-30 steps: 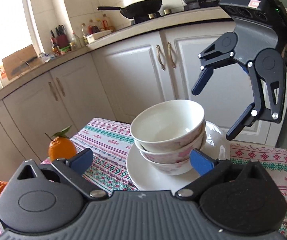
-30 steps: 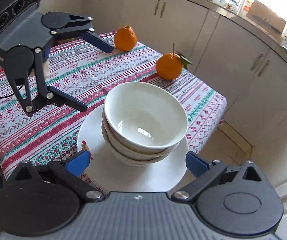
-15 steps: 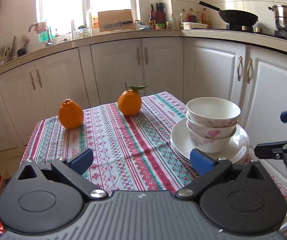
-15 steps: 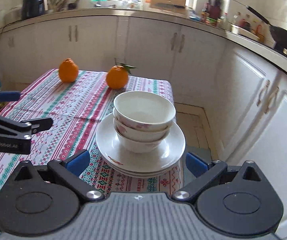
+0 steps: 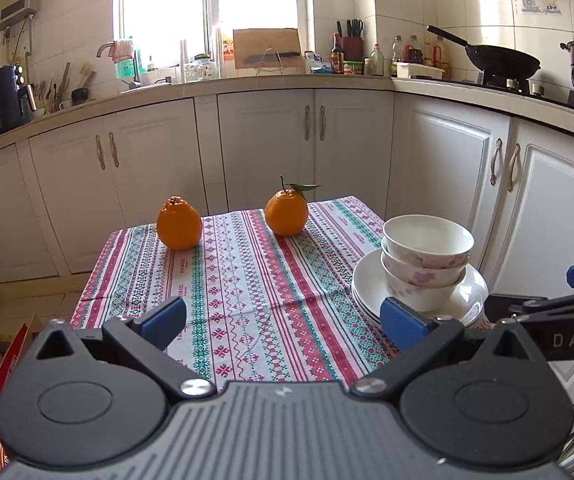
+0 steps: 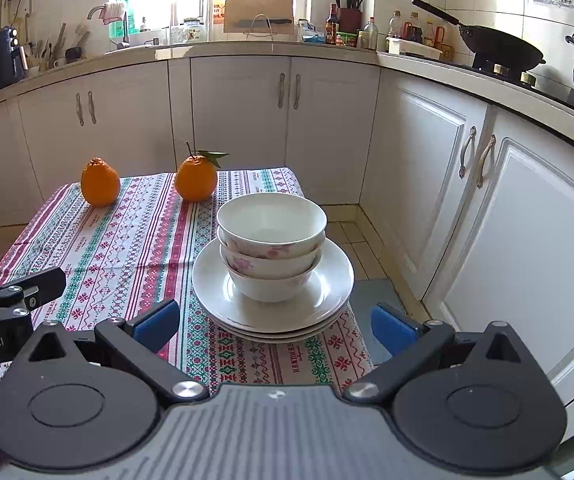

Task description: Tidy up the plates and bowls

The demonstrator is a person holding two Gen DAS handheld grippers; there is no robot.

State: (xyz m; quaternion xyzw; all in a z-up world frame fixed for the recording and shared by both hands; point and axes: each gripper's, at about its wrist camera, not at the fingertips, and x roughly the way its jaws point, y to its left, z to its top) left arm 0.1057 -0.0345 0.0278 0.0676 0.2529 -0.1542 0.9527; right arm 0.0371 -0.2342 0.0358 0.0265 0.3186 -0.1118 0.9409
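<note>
Bowls, three nested, sit on stacked plates at the table's right edge, near the front corner. Left gripper and right gripper: jaws apart, empty, short of the stack. Striped cloth left of the stack is bare. Two oranges stand at the far edge, well apart from the glossy white crockery.

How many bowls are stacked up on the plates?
3. The top bowl sits in the middle bowl, which sits in the bottom bowl, all nested on the plates.
</note>
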